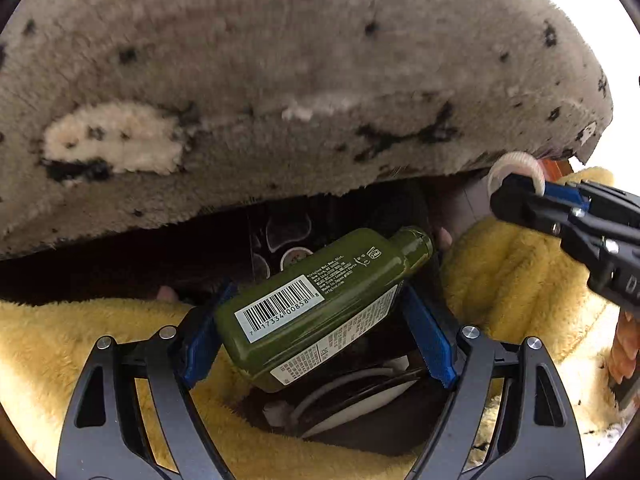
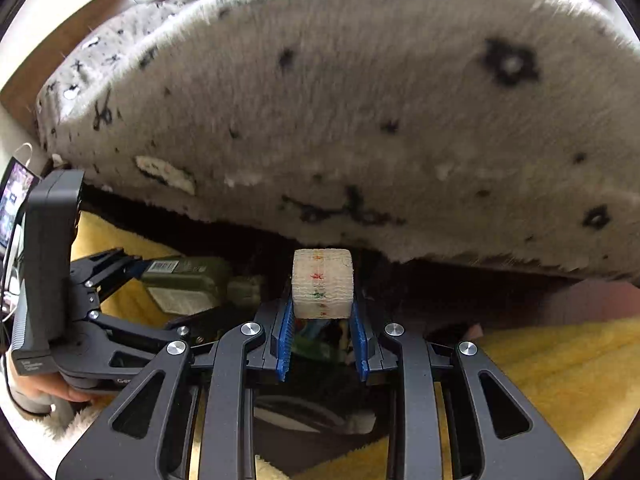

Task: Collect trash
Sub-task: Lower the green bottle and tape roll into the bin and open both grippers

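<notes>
both grippers loaded above a dark opening

the green bottle (image 1: 320, 300) lies slantwise between the blue pads (image 1: 430, 344) of the left gripper (image 1: 316, 336), cap end pointing away and barcode label up, the jaws set wide and clamped on its sides; the small white roll (image 2: 323, 283), marked with coloured specks, sits pinched at the tips of the right gripper (image 2: 322, 312), whose jaws stand narrow; both loads hang over a dark gap (image 1: 360, 400) holding other discarded things, hemmed by yellow fleece (image 1: 520, 272) on each side; just beyond, the ragged edge of a grey speckled rug (image 1: 280, 80) overhangs the gap, leaving little room ahead; the two grippers are near each other but apart.
</notes>
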Available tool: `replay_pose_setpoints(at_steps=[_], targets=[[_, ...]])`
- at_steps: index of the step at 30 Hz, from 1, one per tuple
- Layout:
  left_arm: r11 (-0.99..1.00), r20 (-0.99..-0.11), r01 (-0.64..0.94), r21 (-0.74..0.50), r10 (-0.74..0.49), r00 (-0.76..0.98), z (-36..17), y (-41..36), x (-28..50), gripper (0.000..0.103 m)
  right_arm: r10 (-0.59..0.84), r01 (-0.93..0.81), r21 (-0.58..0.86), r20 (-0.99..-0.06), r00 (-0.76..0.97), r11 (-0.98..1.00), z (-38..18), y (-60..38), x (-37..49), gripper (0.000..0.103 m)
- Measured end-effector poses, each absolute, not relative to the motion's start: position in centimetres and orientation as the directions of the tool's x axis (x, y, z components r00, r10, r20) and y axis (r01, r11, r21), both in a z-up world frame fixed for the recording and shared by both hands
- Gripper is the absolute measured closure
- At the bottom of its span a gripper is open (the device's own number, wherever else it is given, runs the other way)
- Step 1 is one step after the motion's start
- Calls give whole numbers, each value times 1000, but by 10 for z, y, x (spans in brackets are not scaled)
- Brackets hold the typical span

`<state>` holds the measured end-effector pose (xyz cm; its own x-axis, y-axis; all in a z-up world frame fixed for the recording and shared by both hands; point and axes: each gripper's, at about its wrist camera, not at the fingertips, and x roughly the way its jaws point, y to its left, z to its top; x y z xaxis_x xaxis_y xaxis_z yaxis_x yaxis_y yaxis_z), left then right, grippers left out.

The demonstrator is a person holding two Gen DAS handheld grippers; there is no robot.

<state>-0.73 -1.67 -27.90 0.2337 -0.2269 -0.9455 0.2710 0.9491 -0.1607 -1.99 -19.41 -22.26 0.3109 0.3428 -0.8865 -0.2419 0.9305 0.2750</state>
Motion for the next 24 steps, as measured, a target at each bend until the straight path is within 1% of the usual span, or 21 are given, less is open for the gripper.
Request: replay_pose_setpoints(at_steps=[8,12,16,17,18,20,21,24], targets=[[942,-964,282,-185,-229,133,-305,-24,2,24,365,-216,321,-906,212,922,-251,-186,-6,78],[936,-965,285,-207,-244,99,-314,-24,6,24,371,-216,330,-909,191,919,-258,-182,-3,77],[938,-966,282,-201,-237,99,-315,-24,10,24,368,-217,326,-909,194,920,-260,-181,-1,77],[938,-966,280,-203,-238,99,-315,-26,8,24,367,-216,325,-909,197,921,-260,-181,-1,76],[937,-965,280,-208,-243,99,-313,-29,7,19,365,-215,322,-910,199,922,-259,-182,-1,76],[937,-963,281,-207,-246,110,-311,-29,6,15,363,-214,320,-909,204,923,-257,-184,-1,63],[938,-963,280,-204,-244,115,-310,-29,5,14,363,-214,320,-908,210,923,-253,-185,-1,54],[941,-962,282,-188,-234,139,-303,-29,3,10,352,-212,306,-907,232,928,-245,-187,-2,53]])
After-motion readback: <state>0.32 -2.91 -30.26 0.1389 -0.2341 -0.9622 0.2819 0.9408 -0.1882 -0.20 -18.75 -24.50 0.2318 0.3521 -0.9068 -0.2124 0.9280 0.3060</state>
